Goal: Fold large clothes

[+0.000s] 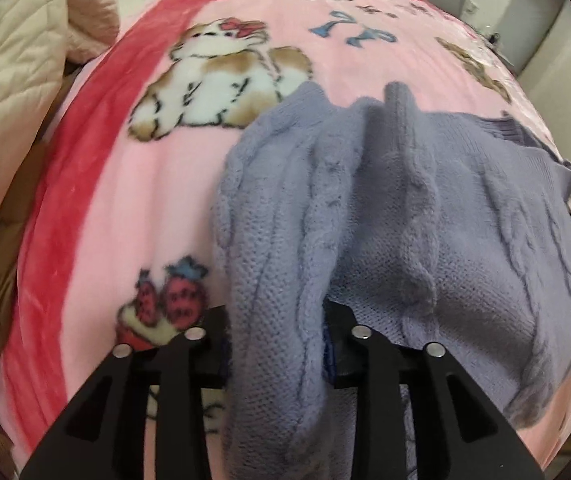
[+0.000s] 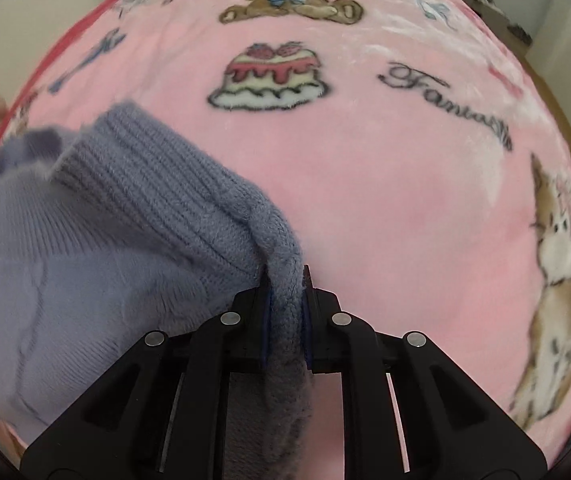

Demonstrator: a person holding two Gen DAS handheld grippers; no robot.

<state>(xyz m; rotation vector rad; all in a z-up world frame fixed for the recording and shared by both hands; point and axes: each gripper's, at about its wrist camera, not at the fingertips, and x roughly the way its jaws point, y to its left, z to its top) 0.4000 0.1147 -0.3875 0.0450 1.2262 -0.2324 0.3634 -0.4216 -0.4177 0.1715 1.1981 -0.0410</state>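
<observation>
Pink fleece blanket [image 1: 133, 200] printed with cartoons fills both of my views, and the lavender cable-knit sweater [image 1: 425, 208] lies on it. At the bottom centre of the left wrist view my left gripper [image 1: 277, 320] has its jaws clamped on a thick bunched fold of the knit, with the rest of the garment spreading up and to the right. At the bottom centre of the right wrist view my right gripper [image 2: 285, 300] has its jaws nearly together, pinching a narrow ridge of the sweater beside its ribbed band [image 2: 157, 184]; the body of the knit drapes off to the lower left. Farther up that frame I see a cake print [image 2: 271, 76], then a teddy bear print [image 2: 291, 2]. A cream quilted cushion [image 1: 9, 60] sits at the upper left of the left view.
</observation>
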